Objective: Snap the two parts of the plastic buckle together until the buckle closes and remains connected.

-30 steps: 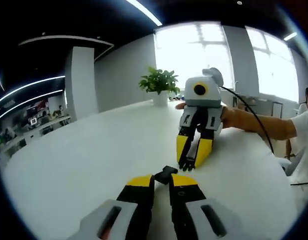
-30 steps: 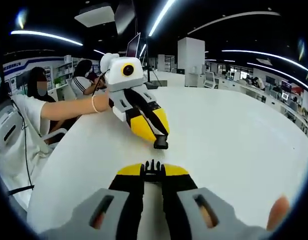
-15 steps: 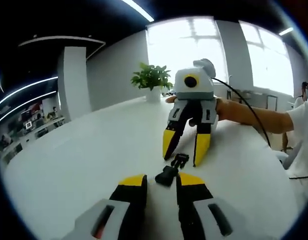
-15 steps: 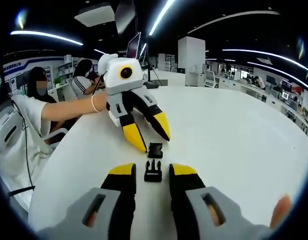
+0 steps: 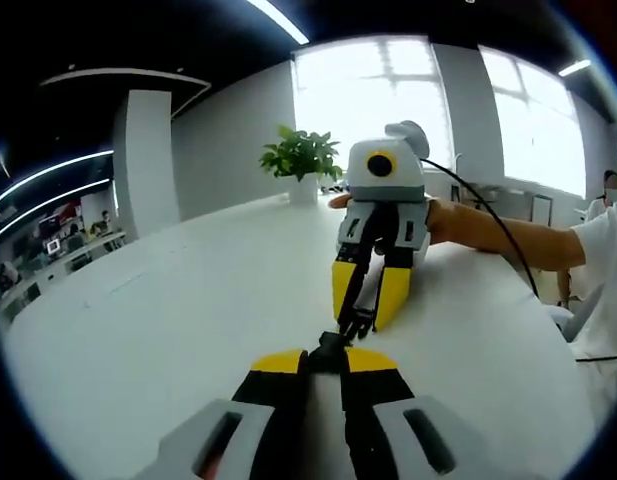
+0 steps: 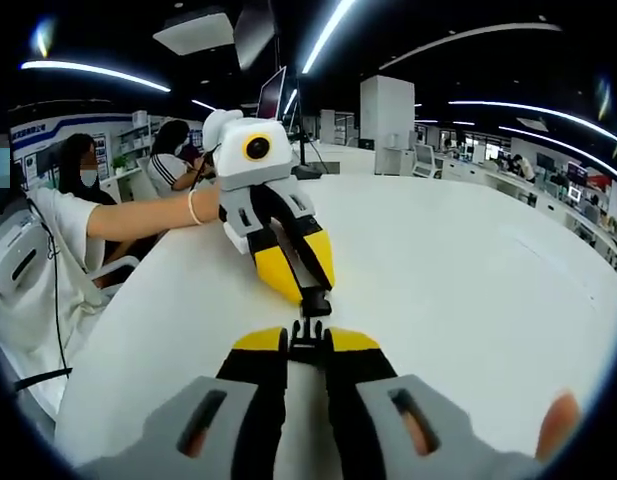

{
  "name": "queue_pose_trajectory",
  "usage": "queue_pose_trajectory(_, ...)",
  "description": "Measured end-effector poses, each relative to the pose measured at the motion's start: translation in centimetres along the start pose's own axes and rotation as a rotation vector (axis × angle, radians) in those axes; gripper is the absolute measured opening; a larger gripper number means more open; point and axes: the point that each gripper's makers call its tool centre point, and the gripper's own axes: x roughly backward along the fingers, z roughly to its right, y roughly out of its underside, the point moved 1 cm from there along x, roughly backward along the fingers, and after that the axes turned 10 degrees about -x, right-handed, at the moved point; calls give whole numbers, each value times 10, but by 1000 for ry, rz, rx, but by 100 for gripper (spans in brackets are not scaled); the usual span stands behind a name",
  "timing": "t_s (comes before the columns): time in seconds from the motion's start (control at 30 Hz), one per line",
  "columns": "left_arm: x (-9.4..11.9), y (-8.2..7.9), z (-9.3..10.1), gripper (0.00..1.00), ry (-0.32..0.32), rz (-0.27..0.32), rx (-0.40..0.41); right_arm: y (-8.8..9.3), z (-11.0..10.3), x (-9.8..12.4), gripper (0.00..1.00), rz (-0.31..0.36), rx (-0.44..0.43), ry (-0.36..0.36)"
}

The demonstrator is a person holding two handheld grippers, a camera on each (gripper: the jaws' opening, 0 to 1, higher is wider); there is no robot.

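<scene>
We are clamping one buckle half (image 5: pixel 329 349) in each gripper (image 6: pixel 306 341); if the prongs (image 6: pixel 307 327) are meeting the socket (image 6: pixel 316 298) askew, they could jam.

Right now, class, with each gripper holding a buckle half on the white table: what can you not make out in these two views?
- Left gripper view: most of the socket half is hidden between the left gripper tips.
- Right gripper view: the pronged half sits mostly clamped inside the right gripper.
- Both views: whether the halves touch or have latched is too small to tell.
- Right gripper view: the background desks are blurred.
</scene>
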Motion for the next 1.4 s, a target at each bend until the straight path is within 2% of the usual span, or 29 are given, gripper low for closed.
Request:
queue_pose_trajectory(0.47, -1, -1, 2, 12, 8, -2, -2, -3, 4, 0, 14, 8, -7, 0)
queue_pose_trajectory(0.93, -1, -2, 4, 12, 18, 1, -3, -1, -6, -1, 14, 9, 0, -8)
queue_pose_trajectory(1.4, 0, -2, 8, 12, 22, 3, -1, -1, -5, -1, 14, 7, -3, 8)
